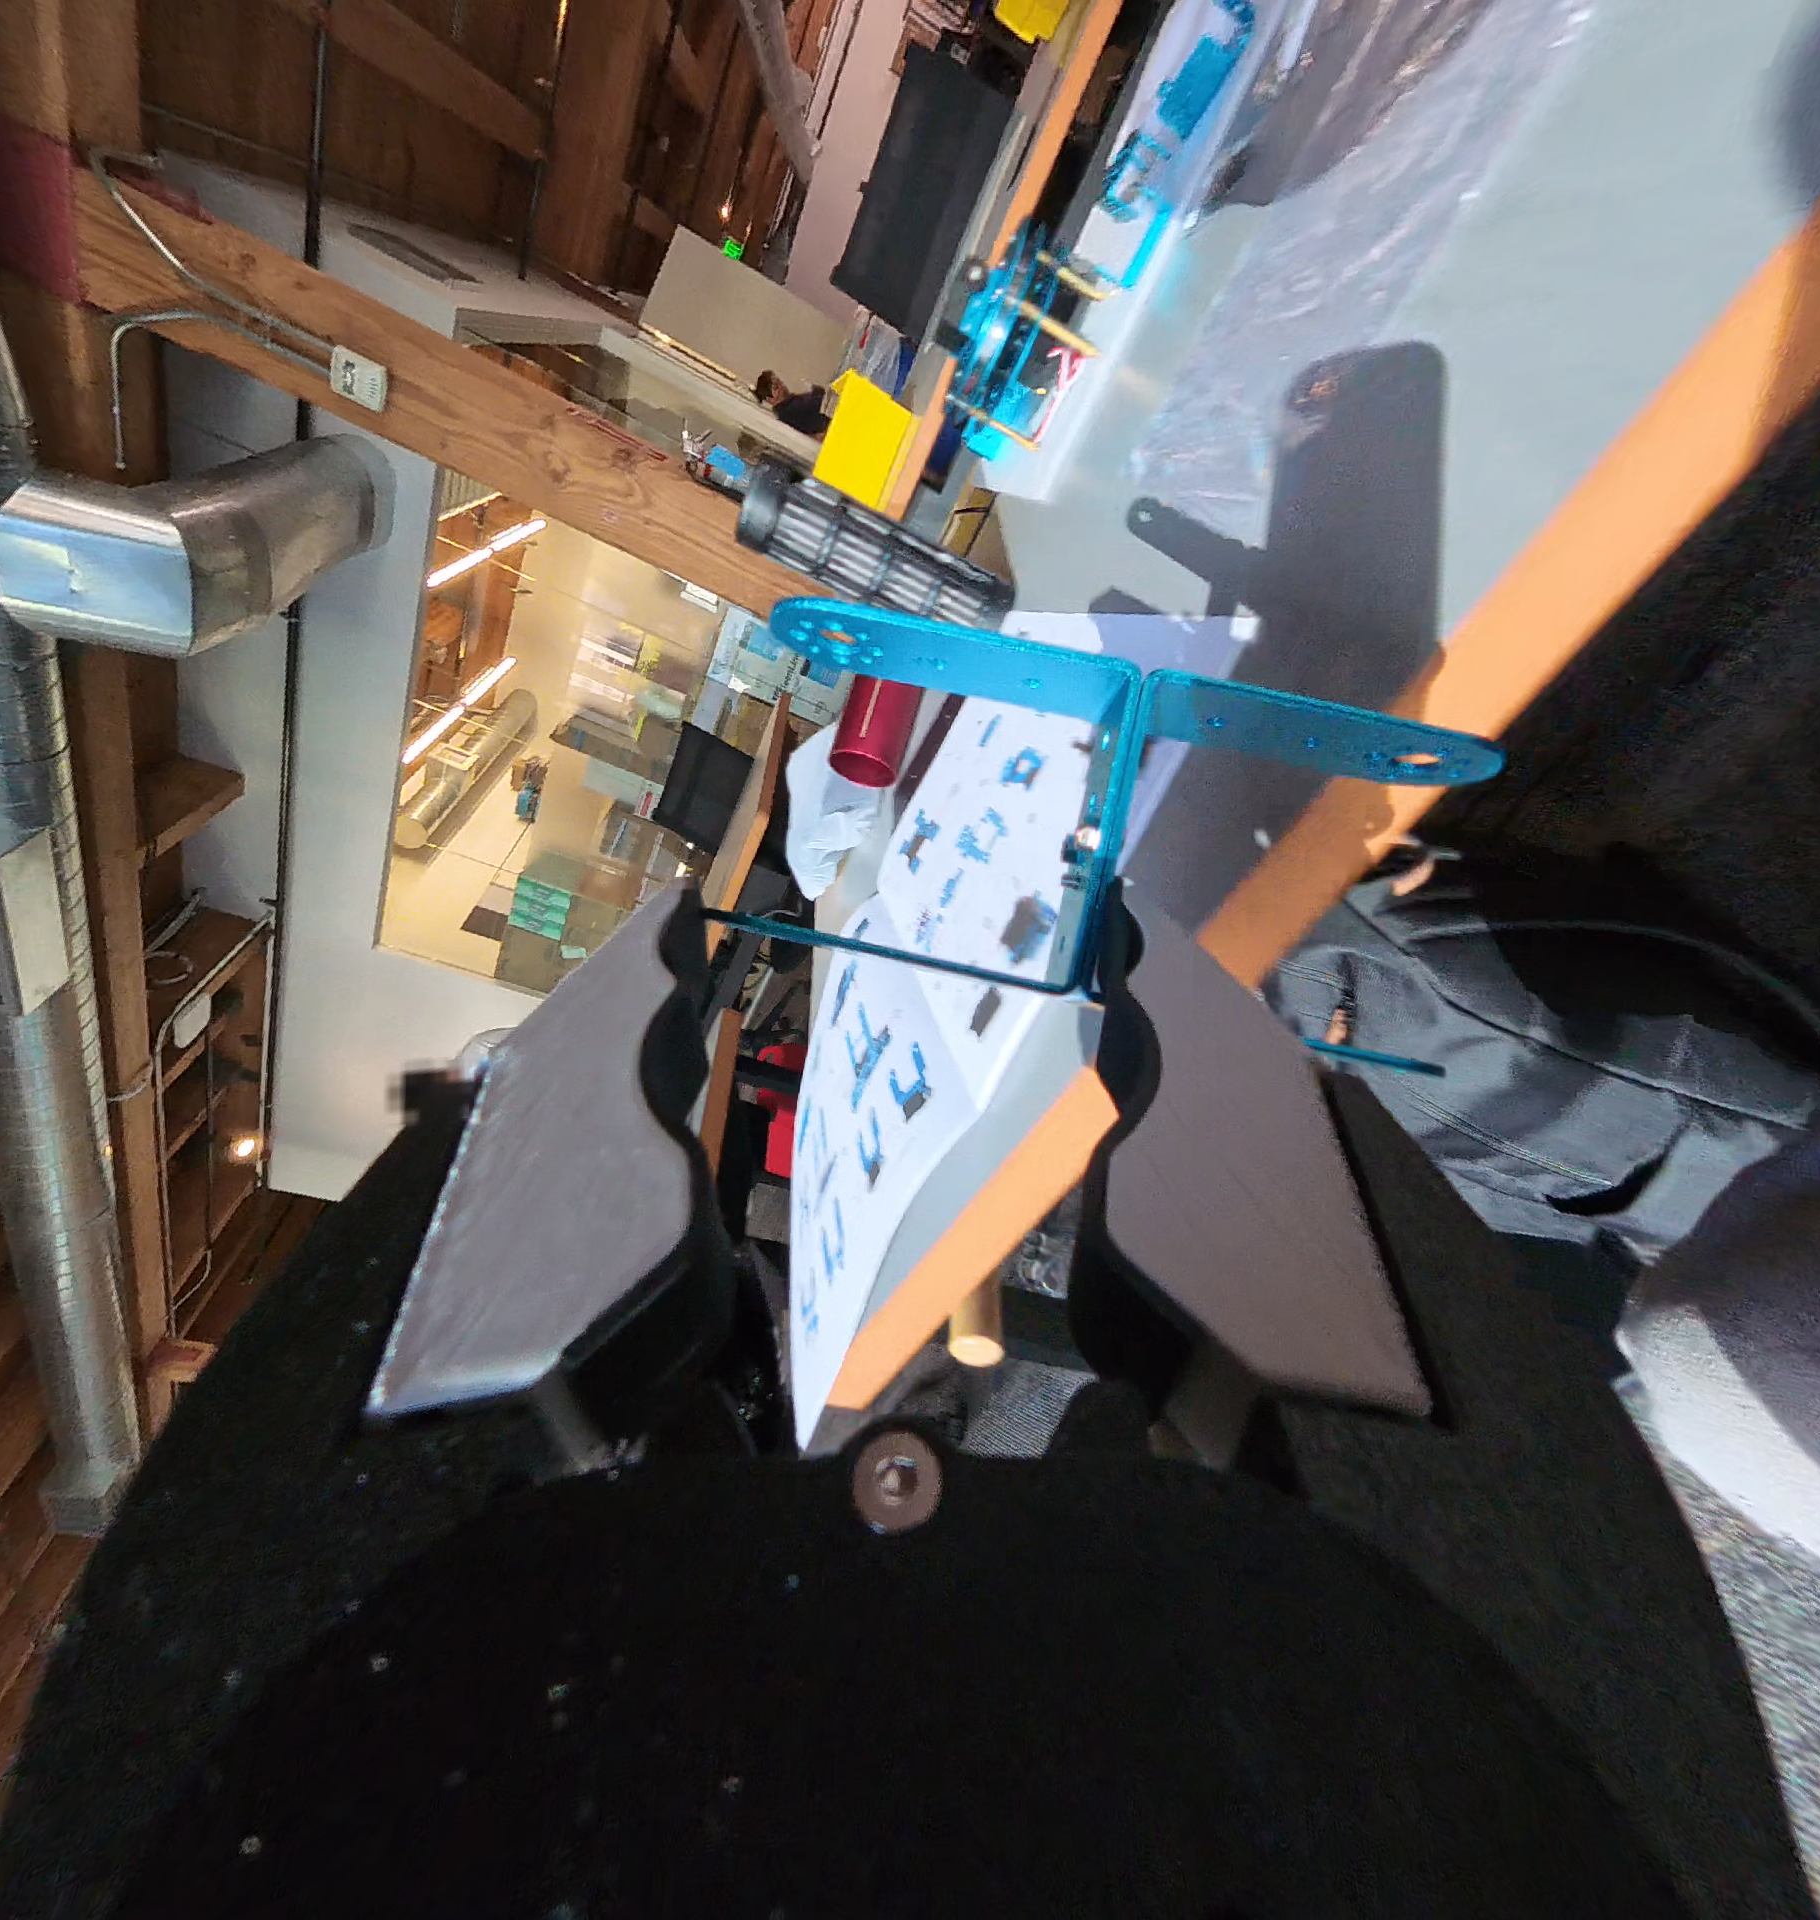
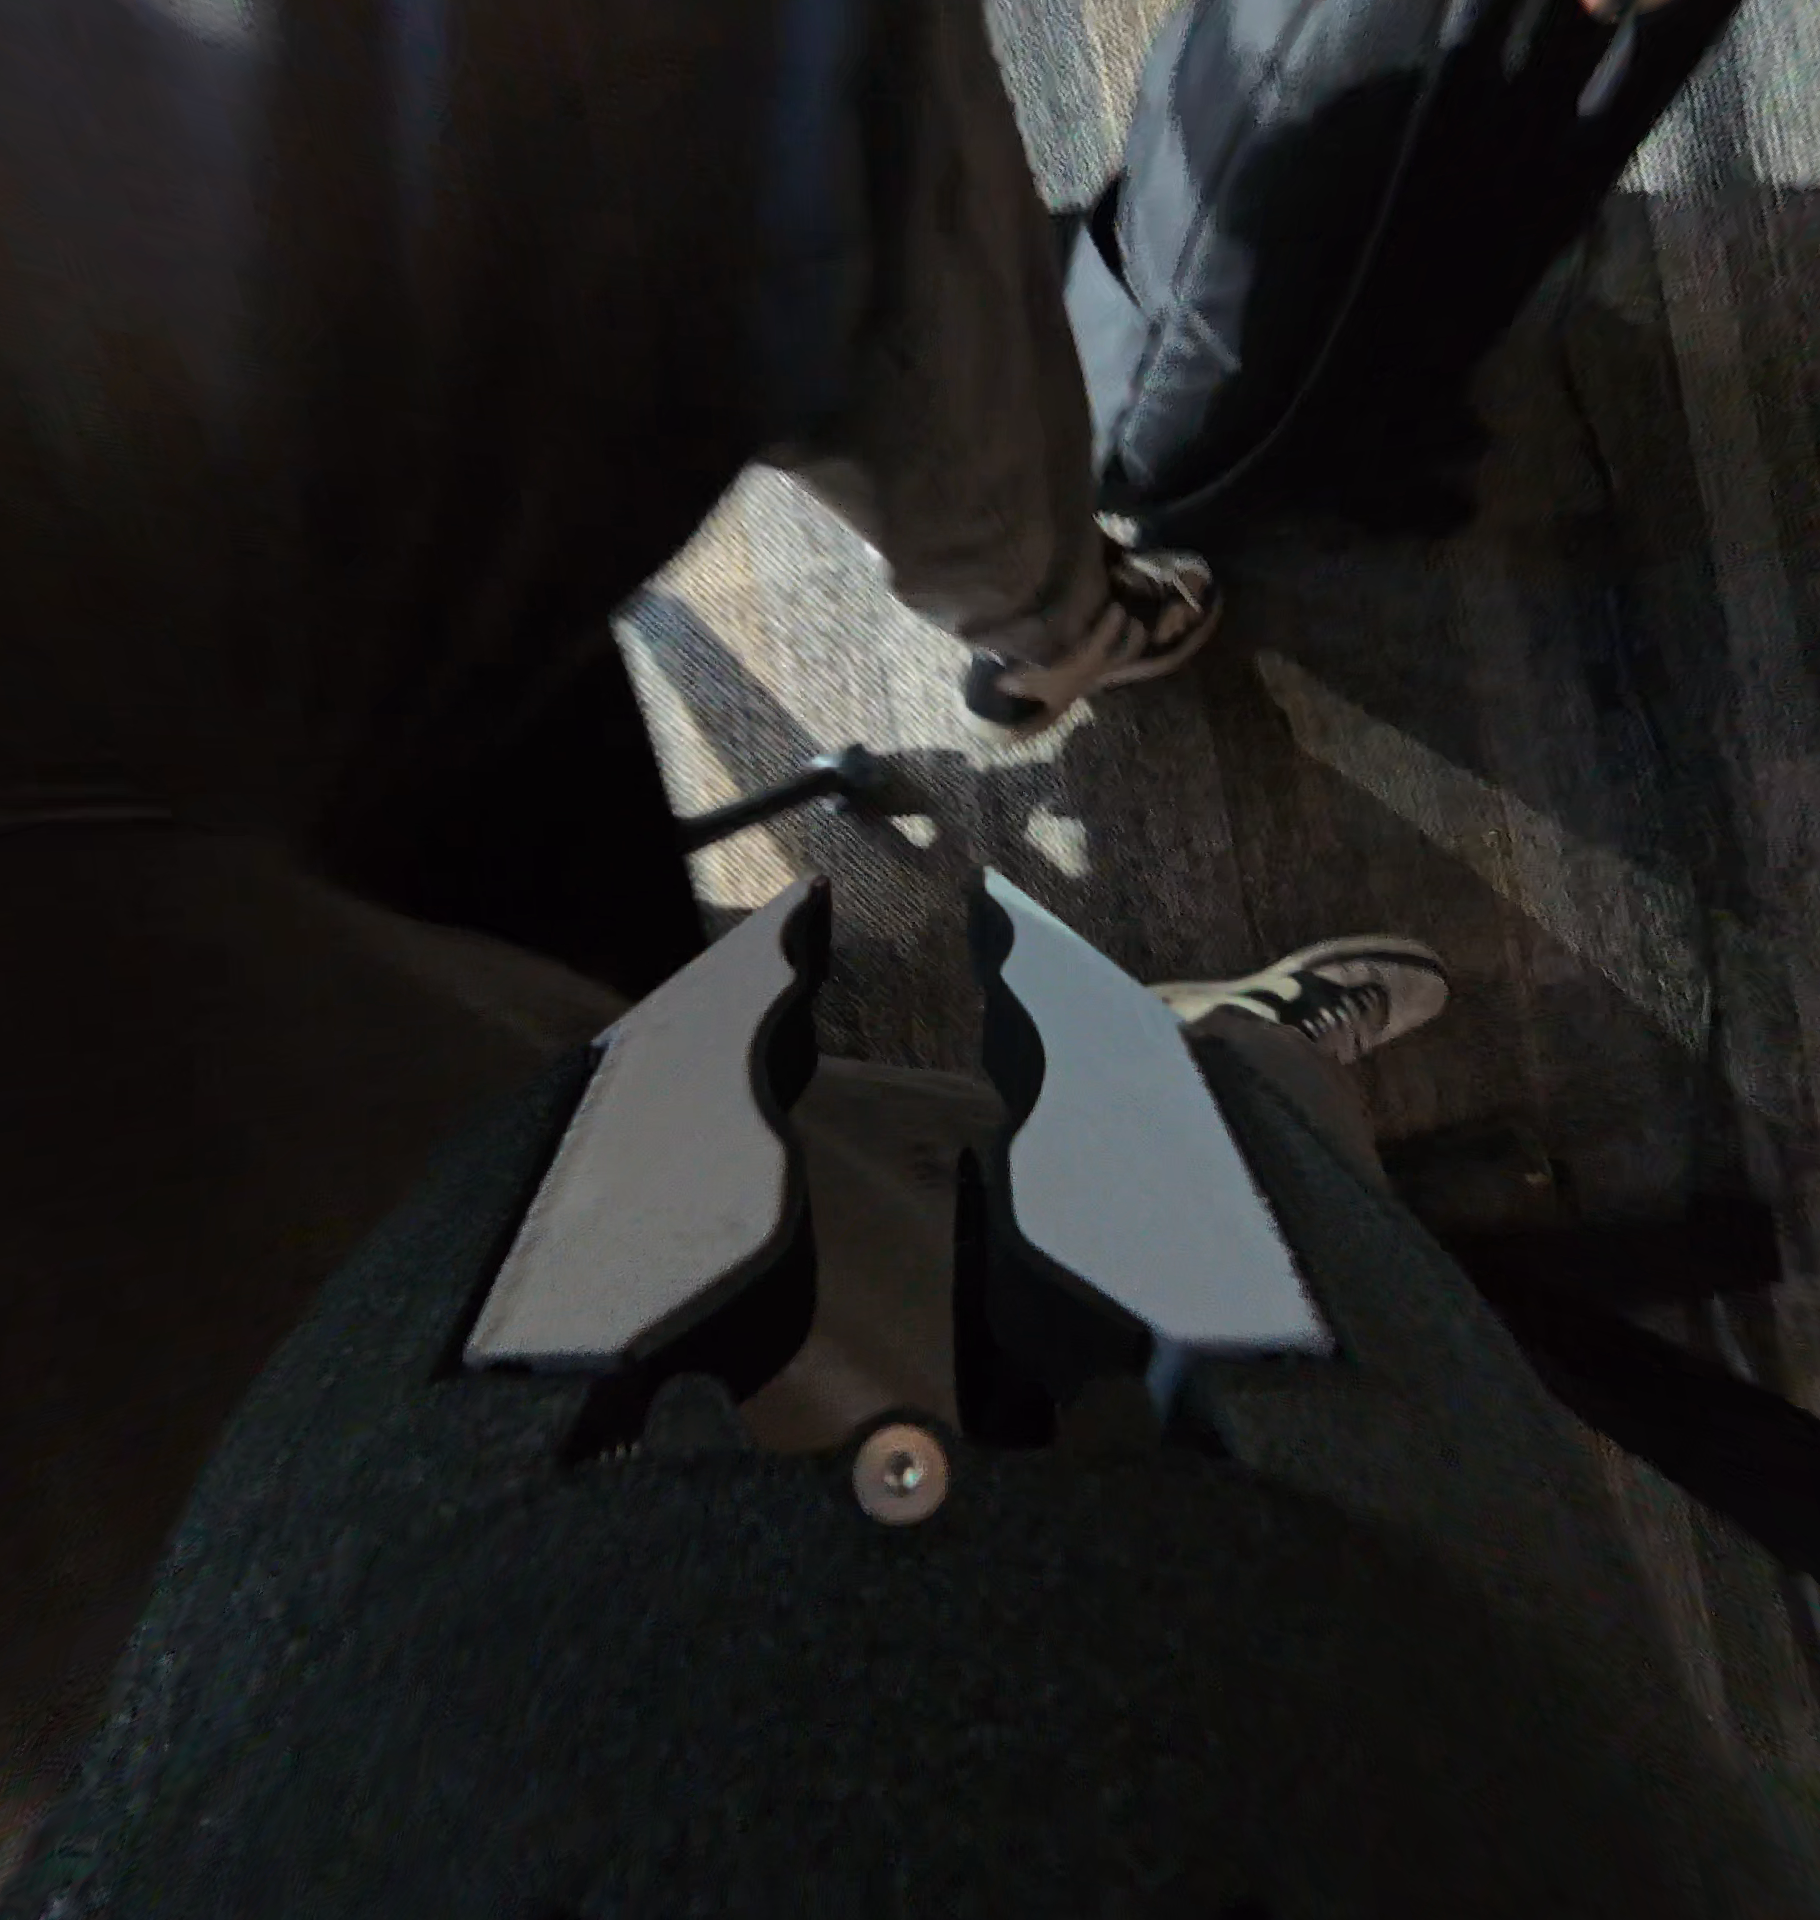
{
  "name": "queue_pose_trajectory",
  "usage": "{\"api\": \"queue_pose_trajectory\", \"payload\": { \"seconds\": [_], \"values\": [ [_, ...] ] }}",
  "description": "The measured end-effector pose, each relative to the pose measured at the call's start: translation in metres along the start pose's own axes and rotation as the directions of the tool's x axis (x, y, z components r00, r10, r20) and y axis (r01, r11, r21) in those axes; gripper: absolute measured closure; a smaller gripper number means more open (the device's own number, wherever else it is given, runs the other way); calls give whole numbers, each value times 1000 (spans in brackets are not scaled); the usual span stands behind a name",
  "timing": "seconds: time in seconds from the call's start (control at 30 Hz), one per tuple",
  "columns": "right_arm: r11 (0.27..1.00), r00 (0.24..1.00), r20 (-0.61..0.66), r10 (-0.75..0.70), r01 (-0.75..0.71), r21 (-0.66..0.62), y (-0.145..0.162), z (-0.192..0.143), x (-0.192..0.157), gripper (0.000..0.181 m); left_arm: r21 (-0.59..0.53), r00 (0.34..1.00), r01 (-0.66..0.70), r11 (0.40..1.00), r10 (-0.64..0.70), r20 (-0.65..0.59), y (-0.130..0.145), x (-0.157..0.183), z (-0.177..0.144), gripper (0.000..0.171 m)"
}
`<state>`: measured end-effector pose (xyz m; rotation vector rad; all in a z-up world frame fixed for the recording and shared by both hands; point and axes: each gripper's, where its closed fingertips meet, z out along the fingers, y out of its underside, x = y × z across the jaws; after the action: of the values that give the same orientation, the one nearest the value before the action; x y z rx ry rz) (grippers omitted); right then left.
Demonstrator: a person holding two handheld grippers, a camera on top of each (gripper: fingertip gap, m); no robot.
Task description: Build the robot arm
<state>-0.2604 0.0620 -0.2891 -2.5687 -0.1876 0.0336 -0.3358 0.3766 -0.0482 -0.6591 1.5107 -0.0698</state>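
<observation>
Left tongs (image 1: 901, 914), spread wide, hold a blue metal bracket (image 1: 1098, 810) beside the table (image 1: 1508, 644); right tongs (image 2: 901, 914), narrowly parted, grip nothing above carpet (image 2: 1301, 831).

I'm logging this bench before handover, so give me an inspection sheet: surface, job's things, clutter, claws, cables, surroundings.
Surface: white table top with an orange edge; a printed sheet lies on it.
Job's things: blue bracket, held off the table.
Clutter: red cylinder, white crumpled plastic, black ribbed cylinder, yellow bin.
Claws: left claw shut on the blue bracket; right claw open, empty, pointed at the carpet.
Cables: black cable over a dark bag.
Surroundings: metal duct, wooden beam; a person's shoe.
</observation>
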Motion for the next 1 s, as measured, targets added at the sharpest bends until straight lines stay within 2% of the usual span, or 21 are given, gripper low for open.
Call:
{"api": "queue_pose_trajectory", "payload": {
  "seconds": [0.07,0.2,0.3,0.43,0.57,0.67,0.77,0.87,1.0],
  "values": [
    [999,999,-52,-5,2,-46,29,27,9,143,3,999,19,1000,-19,-26,-3,23,-25,96],
    [986,996,-80,-32,19,-166,93,93,28,142,10,991,104,995,-103,-91,3,81,-77,96],
    [974,995,-60,85,-96,-203,134,145,56,137,16,988,83,996,-80,-132,13,122,-100,96],
    [939,972,-51,231,-236,-250,174,203,104,124,25,981,64,998,-58,-186,27,168,-105,96],
    [904,934,-81,347,-356,-237,180,247,186,121,17,989,-17,1000,19,-145,54,198,-86,96],
    [870,897,-106,429,-442,-220,171,279,255,114,-7,992,-67,998,66,-104,88,212,-67,96],
    [840,856,-194,479,-511,-183,162,303,326,118,-40,990,-74,996,69,-122,130,232,-52,96],
    [832,821,-289,492,-541,-123,160,330,385,119,-78,987,-112,991,102,-124,185,243,-42,96],
    [802,768,-345,540,-594,-67,174,378,434,121,-173,986,-123,977,101,-129,275,268,-45,96]
  ]
}}
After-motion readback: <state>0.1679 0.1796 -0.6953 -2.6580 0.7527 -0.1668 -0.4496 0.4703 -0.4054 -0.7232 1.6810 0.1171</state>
